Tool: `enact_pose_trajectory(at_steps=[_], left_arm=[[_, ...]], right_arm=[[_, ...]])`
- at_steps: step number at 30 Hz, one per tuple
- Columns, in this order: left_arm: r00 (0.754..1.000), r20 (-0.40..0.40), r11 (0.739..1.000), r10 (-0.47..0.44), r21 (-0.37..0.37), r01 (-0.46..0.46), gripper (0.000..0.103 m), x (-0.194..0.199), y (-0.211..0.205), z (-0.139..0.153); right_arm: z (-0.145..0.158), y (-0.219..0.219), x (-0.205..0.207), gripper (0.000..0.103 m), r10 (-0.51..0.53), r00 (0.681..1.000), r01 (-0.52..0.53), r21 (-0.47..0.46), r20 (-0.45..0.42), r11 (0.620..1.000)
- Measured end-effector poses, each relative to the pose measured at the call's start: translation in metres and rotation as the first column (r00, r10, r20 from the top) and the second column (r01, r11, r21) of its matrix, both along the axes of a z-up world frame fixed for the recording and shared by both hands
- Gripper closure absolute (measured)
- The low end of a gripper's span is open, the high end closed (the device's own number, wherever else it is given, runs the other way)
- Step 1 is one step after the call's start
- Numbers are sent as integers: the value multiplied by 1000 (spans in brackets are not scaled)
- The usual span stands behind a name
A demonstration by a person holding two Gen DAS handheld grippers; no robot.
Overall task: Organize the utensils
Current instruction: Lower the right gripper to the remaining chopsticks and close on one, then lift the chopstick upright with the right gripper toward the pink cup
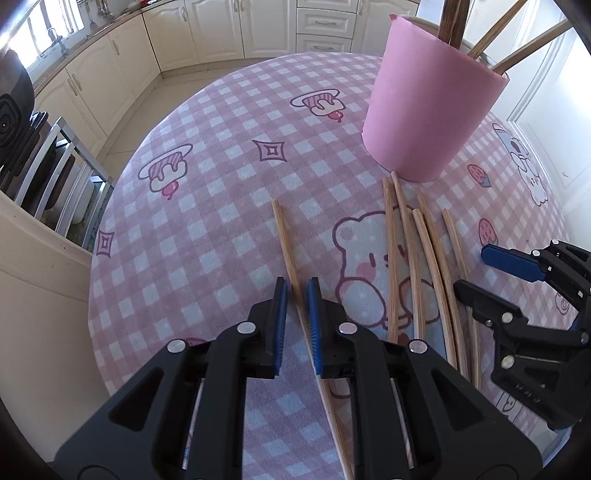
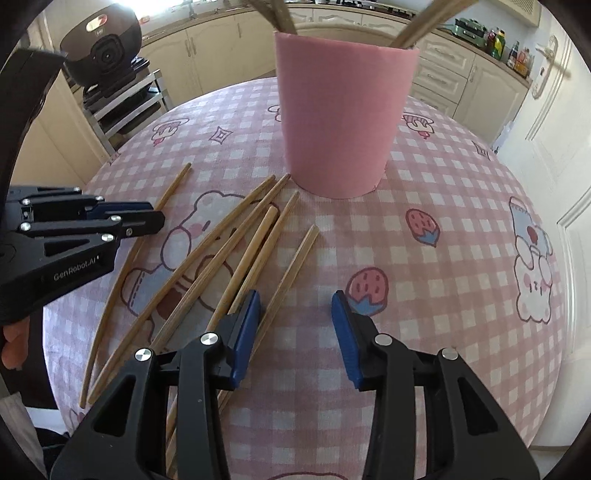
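A pink cup (image 1: 428, 110) (image 2: 340, 118) stands upright on the checked tablecloth with several wooden chopsticks sticking out of it. In front of it several loose chopsticks (image 1: 413, 266) (image 2: 221, 251) lie fanned out on the cloth. One separate chopstick (image 1: 286, 243) (image 2: 173, 188) runs between the blue pads of my left gripper (image 1: 297, 291) (image 2: 155, 216), which is shut on it low over the table. My right gripper (image 2: 295, 310) (image 1: 476, 273) stands open over the right end of the fan. The rightmost chopstick (image 2: 295, 262) lies between its pads, close to the left one, unpressed.
The round table's tablecloth (image 1: 221, 129) drops off at the left and far edges. A metal rack (image 1: 66, 177) with a dark rice cooker (image 2: 103, 48) stands left of the table. Cream cabinets (image 1: 221, 33) line the back wall, and a white door (image 2: 554, 129) is on the right.
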State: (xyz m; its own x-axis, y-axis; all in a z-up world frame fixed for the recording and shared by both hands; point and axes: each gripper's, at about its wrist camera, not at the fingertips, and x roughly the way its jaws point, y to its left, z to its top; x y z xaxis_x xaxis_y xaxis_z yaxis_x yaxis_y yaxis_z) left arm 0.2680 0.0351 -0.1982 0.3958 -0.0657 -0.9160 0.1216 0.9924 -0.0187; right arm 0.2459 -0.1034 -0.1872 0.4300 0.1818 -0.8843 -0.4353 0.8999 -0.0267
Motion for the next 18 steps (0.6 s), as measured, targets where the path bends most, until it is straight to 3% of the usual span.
enact_pose_trajectory(at_steps=[3,6,11,18], left_arm=[[1000,-14,1000,7,-4,-7,91,5,-1,0],[1000,-13,1000,4,12,-4,91,8,-6,0],[1000,-7,999,-10,-39,9,97,3,-10,2],[997,68,998,-37,-43,40,97,-22,-17,31]], right_arm=[[1,4,10,71,-10,1000,10,2,-6,1000],[2,12,16,89,13,1000,-13,-13,-8,1000],[4,12,20,98,21,1000,-21,3,-14,1000],[23,-11,8,99,5,1000,-4,100,-5,995]])
